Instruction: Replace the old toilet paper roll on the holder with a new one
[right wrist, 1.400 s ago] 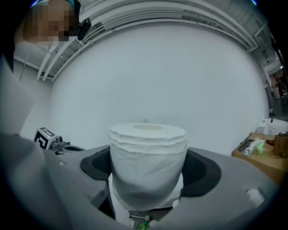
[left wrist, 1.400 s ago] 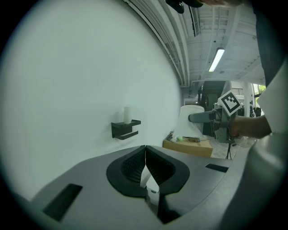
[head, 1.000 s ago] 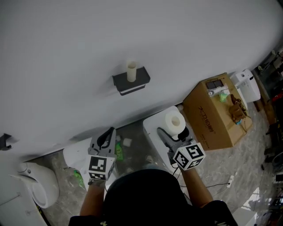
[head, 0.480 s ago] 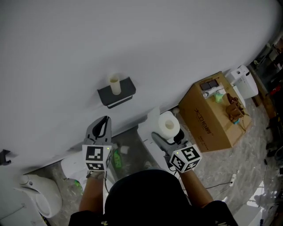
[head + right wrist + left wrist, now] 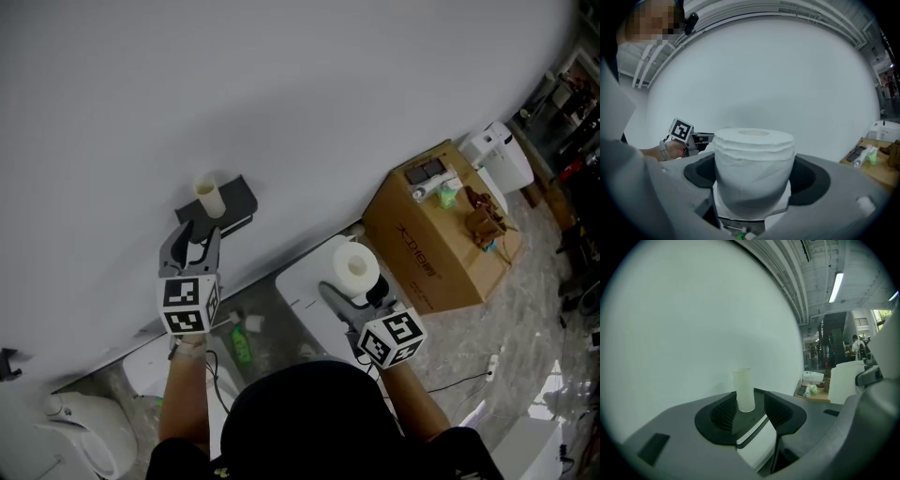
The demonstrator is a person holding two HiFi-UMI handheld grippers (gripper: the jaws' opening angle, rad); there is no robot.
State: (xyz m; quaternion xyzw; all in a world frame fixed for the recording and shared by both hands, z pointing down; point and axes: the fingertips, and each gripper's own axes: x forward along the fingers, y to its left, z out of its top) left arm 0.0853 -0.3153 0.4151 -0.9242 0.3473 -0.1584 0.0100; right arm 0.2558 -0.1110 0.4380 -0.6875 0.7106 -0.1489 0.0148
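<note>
An empty cardboard tube stands upright on the black wall holder. My left gripper is just below and in front of it, and its jaws are opening with nothing pressed between them. In the left gripper view the tube rises just beyond the fingertips of that gripper. Lower right, my right gripper is shut on a full white toilet paper roll. The roll fills the span between the pads of the right gripper.
A cardboard box with small items on top stands against the wall at the right, a white appliance beyond it. A white cabinet top lies under the right gripper. A green bottle lies on the floor.
My left gripper has risen from low near the floor up to the holder, and its jaws have gone from shut to open. The right gripper kept the roll and shifted slightly.
</note>
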